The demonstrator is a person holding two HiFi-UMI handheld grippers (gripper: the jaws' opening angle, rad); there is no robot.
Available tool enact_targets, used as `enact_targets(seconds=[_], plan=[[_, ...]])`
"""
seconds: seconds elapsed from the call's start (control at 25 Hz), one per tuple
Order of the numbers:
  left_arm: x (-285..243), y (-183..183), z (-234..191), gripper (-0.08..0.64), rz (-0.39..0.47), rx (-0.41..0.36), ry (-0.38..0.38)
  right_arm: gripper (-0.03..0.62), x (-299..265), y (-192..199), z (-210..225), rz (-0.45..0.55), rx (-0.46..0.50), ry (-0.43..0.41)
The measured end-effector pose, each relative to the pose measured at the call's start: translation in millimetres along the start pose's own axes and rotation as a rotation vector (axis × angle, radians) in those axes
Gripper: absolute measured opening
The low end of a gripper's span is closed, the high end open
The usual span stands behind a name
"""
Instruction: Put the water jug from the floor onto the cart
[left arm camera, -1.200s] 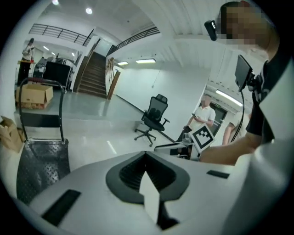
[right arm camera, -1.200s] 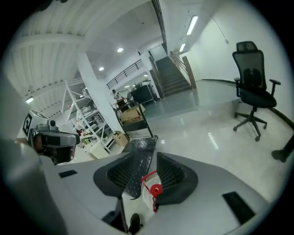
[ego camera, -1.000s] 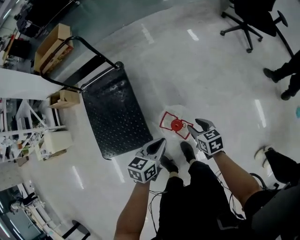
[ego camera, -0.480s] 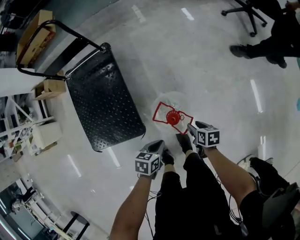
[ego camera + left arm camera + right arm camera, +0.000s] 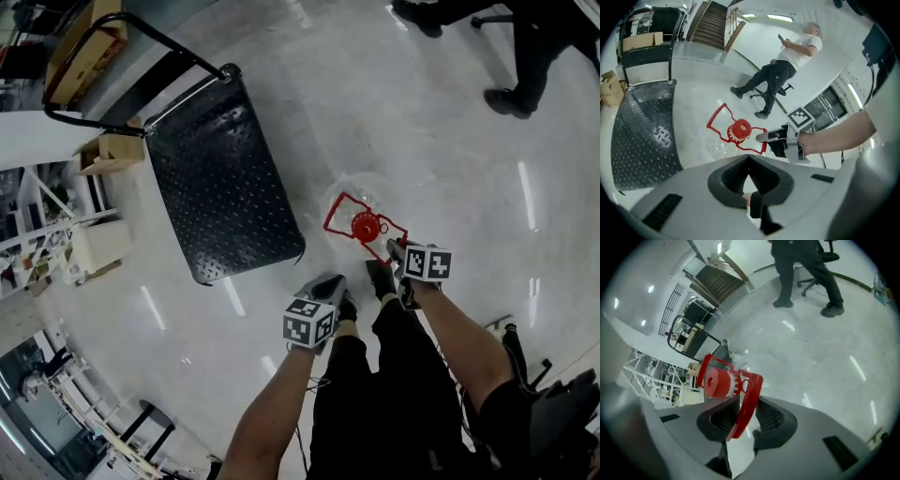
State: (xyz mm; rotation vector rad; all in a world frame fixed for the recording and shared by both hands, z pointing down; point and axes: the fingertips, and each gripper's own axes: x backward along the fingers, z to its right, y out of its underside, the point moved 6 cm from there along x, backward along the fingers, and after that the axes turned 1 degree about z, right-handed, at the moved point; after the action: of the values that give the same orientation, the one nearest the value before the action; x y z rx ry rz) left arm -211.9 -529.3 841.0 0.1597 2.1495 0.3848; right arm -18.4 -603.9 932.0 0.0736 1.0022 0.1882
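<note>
Red plastic is now bracketed by the right claw [image 5: 743, 417]: the looped carrying handle [image 5: 746, 397] of the clear water jug with the red screw cap [image 5: 364, 225] is seen running between its jaws. A second ago this claw was held higher, beside the jug, with nothing in it; it has since been lowered onto the handle, and its jaws have just been closing. They are still apart, and a firm squeeze on the handle is not yet shown. The left claw [image 5: 330, 284] has also been brought down; its jaws are together on nothing, short of the jug. The jug is still stood on the glossy pale floor [image 5: 450, 159], near the black studded-steel platform cart [image 5: 220, 178]. The lift is judged not yet begun, since the grip must be completed first
</note>
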Motion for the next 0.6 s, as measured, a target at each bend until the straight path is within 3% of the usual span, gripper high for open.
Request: enact_targets(seconds=[0.24,0.4,0.6], plan=[[27.6,7.2,7.4,-0.005,0.087,0.019,-0.052,0.075,16.4,-18.8,-11.5,0.065,0.013,0.019],[57.7,-1.1,7.2,-0.005,0.179,0.077,-0.075,0.074,20.3,-28.9,-34.3,0.021,0.093,0.051],[110.9,0.3,-4.2,-0.005,0.299,0.112,-0.123,0.074,33.0,-22.5,-88.6,-0.012,0.22,0.022]])
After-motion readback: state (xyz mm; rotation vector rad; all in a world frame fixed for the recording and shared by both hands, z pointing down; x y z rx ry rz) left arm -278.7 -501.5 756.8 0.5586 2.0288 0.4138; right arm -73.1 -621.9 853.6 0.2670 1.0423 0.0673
